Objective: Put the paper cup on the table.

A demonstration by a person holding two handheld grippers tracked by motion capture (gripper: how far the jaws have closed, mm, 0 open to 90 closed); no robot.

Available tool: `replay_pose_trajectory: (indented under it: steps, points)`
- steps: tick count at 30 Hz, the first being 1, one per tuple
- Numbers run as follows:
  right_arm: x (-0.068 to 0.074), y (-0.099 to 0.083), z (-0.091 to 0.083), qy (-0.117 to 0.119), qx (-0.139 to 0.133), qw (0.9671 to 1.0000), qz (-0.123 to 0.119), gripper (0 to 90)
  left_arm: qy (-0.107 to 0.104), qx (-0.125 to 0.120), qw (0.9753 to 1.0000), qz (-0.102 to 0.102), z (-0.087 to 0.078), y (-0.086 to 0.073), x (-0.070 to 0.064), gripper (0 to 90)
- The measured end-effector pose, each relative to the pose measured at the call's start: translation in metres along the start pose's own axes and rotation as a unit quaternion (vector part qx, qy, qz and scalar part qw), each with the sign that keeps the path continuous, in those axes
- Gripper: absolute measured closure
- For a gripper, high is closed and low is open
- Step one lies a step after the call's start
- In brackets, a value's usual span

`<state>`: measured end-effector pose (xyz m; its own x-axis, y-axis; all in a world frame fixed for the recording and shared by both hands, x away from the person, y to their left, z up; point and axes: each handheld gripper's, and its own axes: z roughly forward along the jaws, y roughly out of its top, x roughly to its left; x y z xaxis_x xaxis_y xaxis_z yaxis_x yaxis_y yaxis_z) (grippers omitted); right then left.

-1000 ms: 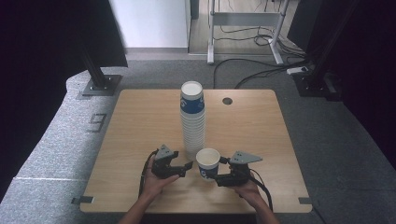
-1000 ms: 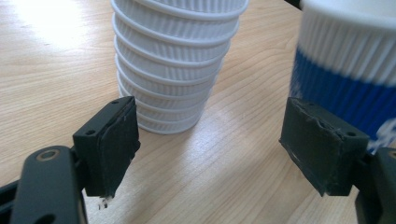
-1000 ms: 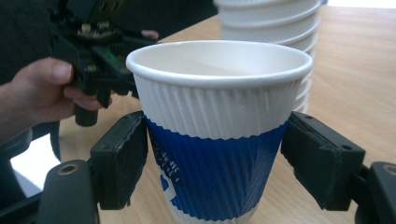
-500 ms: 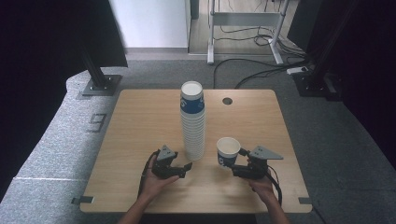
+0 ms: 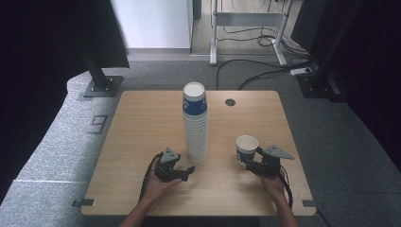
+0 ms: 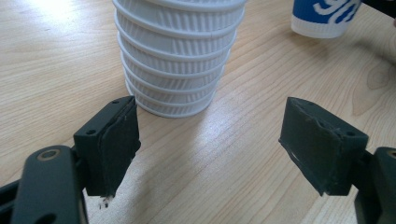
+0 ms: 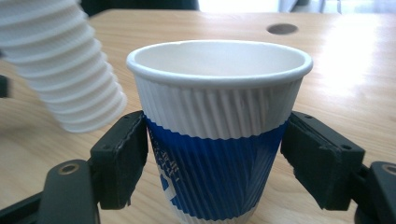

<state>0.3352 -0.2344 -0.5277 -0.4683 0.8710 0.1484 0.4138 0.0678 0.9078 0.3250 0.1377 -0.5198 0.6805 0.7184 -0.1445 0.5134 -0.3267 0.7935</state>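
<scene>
Here the right gripper (image 7: 212,154) had a cup (image 7: 217,126) between its jaws, both pads against its sides. The left gripper (image 6: 210,144) gaped wide, empty, the stack (image 6: 177,51) just beyond its jaws.

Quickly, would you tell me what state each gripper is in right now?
Left gripper: open, empty, jaws wide apart just short of the cup stack.
Right gripper: jaws on both sides of the single cup; whether they clamp it cannot be told.
</scene>
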Motion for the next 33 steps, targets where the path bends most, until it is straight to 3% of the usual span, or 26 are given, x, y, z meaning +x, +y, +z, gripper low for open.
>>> replay_pose_trajectory:
  steps: [8, 11, 15, 17, 20, 24, 28, 33]
  points:
    - [-0.005, -0.008, 0.006, -0.034, 0.016, 0.9993, -0.007, 22.5, 0.000, 0.001, 1.0000, 0.001, 0.000, 0.000, 0.000, 19.7]
    - [-0.005, -0.007, 0.006, -0.043, 0.019, 0.9988, -0.011, 14.2, 0.000, -0.001, 1.0000, 0.000, -0.001, 0.000, 0.000, 19.7]
    - [-0.004, -0.003, -0.010, -0.047, -0.008, 0.9988, 0.010, 7.0, -0.001, -0.003, 1.0000, -0.002, -0.003, 0.001, 0.001, 19.7]
    - [-0.003, -0.001, -0.025, -0.034, -0.030, 0.9989, 0.015, 7.6, -0.002, -0.005, 1.0000, -0.002, -0.003, 0.001, 0.002, 19.7]
    - [0.003, 0.001, -0.047, -0.020, -0.053, 0.9984, 0.002, 12.6, -0.001, -0.004, 1.0000, -0.002, -0.004, 0.001, 0.003, 19.7]
    - [0.017, 0.005, -0.066, 0.039, -0.069, 0.9967, -0.016, 19.2, 0.001, -0.007, 1.0000, -0.004, -0.004, 0.002, 0.004, 19.7]
    - [0.040, 0.008, -0.063, 0.092, -0.061, 0.9935, -0.028, 22.1, 0.001, -0.008, 1.0000, -0.004, -0.005, 0.003, 0.005, 19.7]
    - [0.058, 0.004, -0.048, 0.121, -0.038, 0.9913, -0.035, 22.6, 0.002, -0.007, 1.0000, -0.005, -0.005, 0.002, 0.006, 19.7]
